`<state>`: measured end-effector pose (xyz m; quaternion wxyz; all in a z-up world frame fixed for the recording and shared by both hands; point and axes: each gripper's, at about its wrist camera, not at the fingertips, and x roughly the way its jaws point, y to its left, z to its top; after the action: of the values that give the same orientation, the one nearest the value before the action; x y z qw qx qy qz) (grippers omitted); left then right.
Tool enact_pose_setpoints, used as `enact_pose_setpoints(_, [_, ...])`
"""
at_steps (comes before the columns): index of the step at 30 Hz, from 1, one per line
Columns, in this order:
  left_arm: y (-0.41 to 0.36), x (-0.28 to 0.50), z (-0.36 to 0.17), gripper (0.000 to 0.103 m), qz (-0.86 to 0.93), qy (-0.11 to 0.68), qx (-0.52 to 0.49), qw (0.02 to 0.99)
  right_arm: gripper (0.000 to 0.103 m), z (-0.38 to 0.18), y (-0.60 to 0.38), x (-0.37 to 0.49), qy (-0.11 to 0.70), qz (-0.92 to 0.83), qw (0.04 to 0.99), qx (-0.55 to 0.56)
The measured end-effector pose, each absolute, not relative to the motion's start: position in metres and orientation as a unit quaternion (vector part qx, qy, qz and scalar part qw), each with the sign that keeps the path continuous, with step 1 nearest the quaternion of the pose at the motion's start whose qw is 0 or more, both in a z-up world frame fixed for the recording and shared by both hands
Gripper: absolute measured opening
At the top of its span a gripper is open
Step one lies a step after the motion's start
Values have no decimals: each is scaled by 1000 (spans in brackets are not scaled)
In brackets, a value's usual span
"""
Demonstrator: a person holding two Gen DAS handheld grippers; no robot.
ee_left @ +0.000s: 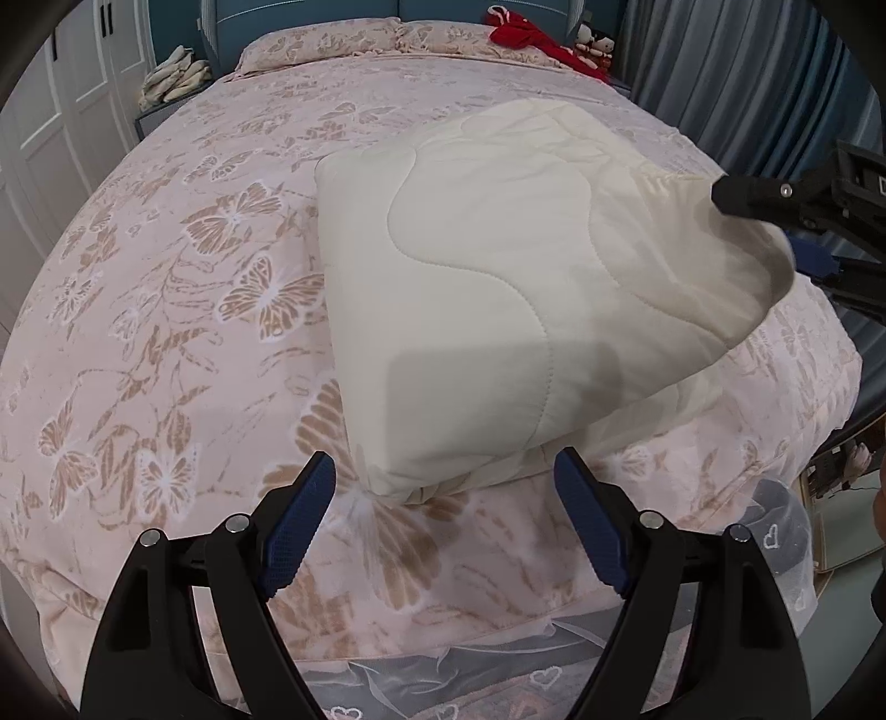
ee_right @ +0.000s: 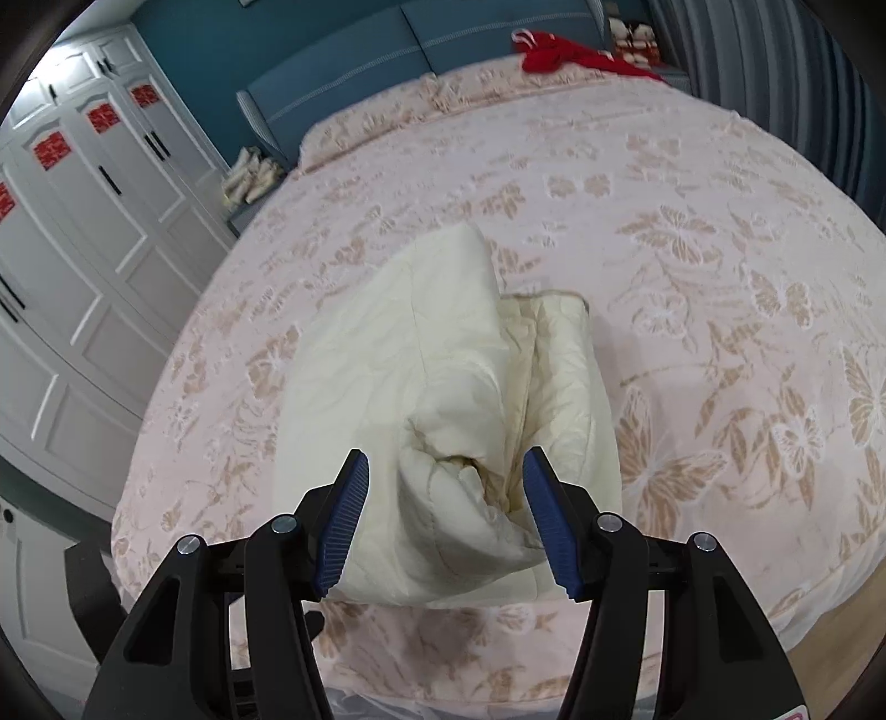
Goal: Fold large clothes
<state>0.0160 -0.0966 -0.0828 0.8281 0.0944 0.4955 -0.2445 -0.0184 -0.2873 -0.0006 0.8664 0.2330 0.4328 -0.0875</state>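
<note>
A cream quilted blanket [ee_left: 498, 266], folded into a thick pad, lies on the pink butterfly-print bed [ee_left: 166, 332]. My left gripper [ee_left: 443, 471] is open, its blue-padded fingers [ee_left: 299, 526] just short of the pad's near corner, not touching it. In the right wrist view the same blanket [ee_right: 421, 360] shows its layered open edge. My right gripper [ee_right: 443, 471] is open with the bunched blanket end between its fingers [ee_right: 340, 526]. The right gripper's black fingertip [ee_left: 742, 194] also shows in the left wrist view, at the raised right corner.
Pillows [ee_left: 332, 39] lie at the head of the bed with a red garment [ee_left: 526, 33] and plush toys [ee_left: 592, 47]. White wardrobe doors [ee_right: 83, 221] stand to the left. Grey-blue curtains [ee_left: 747, 72] hang on the right. A nightstand holds folded cloth [ee_left: 171, 77].
</note>
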Motion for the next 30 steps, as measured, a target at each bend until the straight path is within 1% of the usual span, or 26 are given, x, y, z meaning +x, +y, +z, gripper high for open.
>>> enact_pose_setpoints(2, [-97, 18, -88, 78, -240, 502, 98, 825, 56, -7, -287, -17, 442, -87, 862, 234])
enact_pose_setpoints(4, [-97, 20, -94, 78, -238, 508, 100, 822, 51, -11, -287, -16, 449, -92, 859, 229])
enact_pose_setpoints(6, [-96, 21, -103, 78, -235, 517, 105, 816, 42, -15, -289, -16, 455, -95, 855, 231])
enact_pose_setpoints(9, [-95, 23, -113, 76, -226, 525, 107, 813, 34, -18, -294, -15, 457, -89, 850, 248])
enact_pose_setpoints(12, [-90, 28, -115, 76, -229, 528, 83, 813, 34, -16, -294, -14, 457, -87, 851, 244])
enact_pose_setpoints(14, [-88, 32, -115, 76, -225, 526, 76, 816, 38, -12, -294, -16, 452, -85, 853, 245])
enact_pose_setpoints(17, [-84, 41, -120, 77, -216, 533, 67, 816, 39, -8, -295, -23, 443, -88, 855, 254])
enact_pose_setpoints(20, [-85, 43, -130, 76, -214, 545, 73, 808, 43, -11, -295, -24, 449, -94, 851, 253])
enact_pose_setpoints(25, [-88, 34, -137, 76, -227, 547, 78, 802, 44, -19, -294, -18, 464, -98, 841, 259])
enact_pose_setpoints(26, [-87, 35, -141, 76, -225, 551, 71, 800, 41, -19, -293, -16, 466, -96, 840, 261])
enact_pose_setpoints(27, [-85, 37, -143, 73, -221, 555, 60, 800, 34, -18, -292, -12, 469, -94, 838, 262])
enact_pose_setpoints(28, [-81, 41, -146, 71, -216, 560, 46, 799, 31, -16, -289, -8, 472, -92, 838, 258])
enact_pose_setpoints(30, [-73, 50, -151, 68, -214, 571, 17, 792, 22, -6, -281, 2, 470, -83, 843, 248])
